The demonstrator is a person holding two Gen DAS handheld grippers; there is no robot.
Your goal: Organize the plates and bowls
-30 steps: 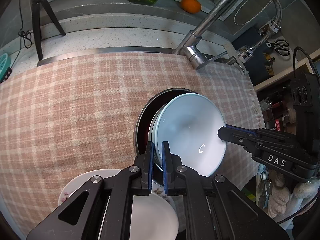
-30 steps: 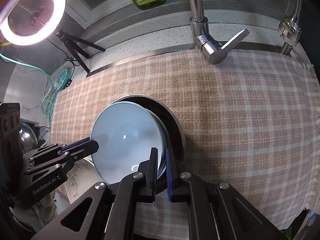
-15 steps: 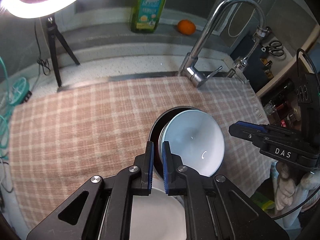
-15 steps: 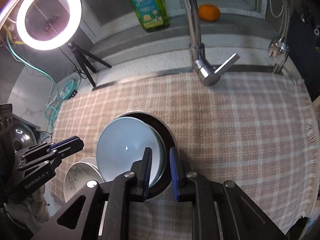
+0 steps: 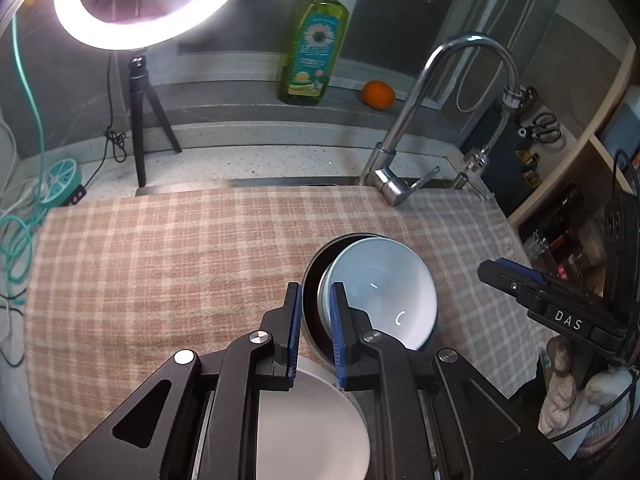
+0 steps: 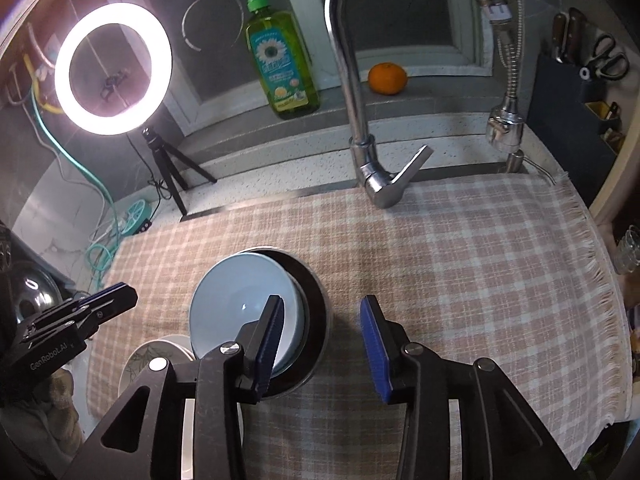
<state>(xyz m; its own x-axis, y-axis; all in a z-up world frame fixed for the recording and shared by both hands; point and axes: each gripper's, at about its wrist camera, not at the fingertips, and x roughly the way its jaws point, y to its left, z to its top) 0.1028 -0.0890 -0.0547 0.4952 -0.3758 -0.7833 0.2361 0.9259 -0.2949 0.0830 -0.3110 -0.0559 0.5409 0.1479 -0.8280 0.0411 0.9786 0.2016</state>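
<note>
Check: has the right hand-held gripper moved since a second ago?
Yes. The right hand-held gripper rose and pulled back from the blue bowl against the faucet, and opened.

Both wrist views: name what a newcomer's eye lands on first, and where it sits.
The lit ring light glares at the upper left, on a small tripod on the counter. On the checked cloth below, a pale blue bowl leans in a dark metal-rimmed bowl, behind the right gripper, open.

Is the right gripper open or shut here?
Open: the right gripper has a wide gap between its blue pads, with only checked cloth between them.
</note>
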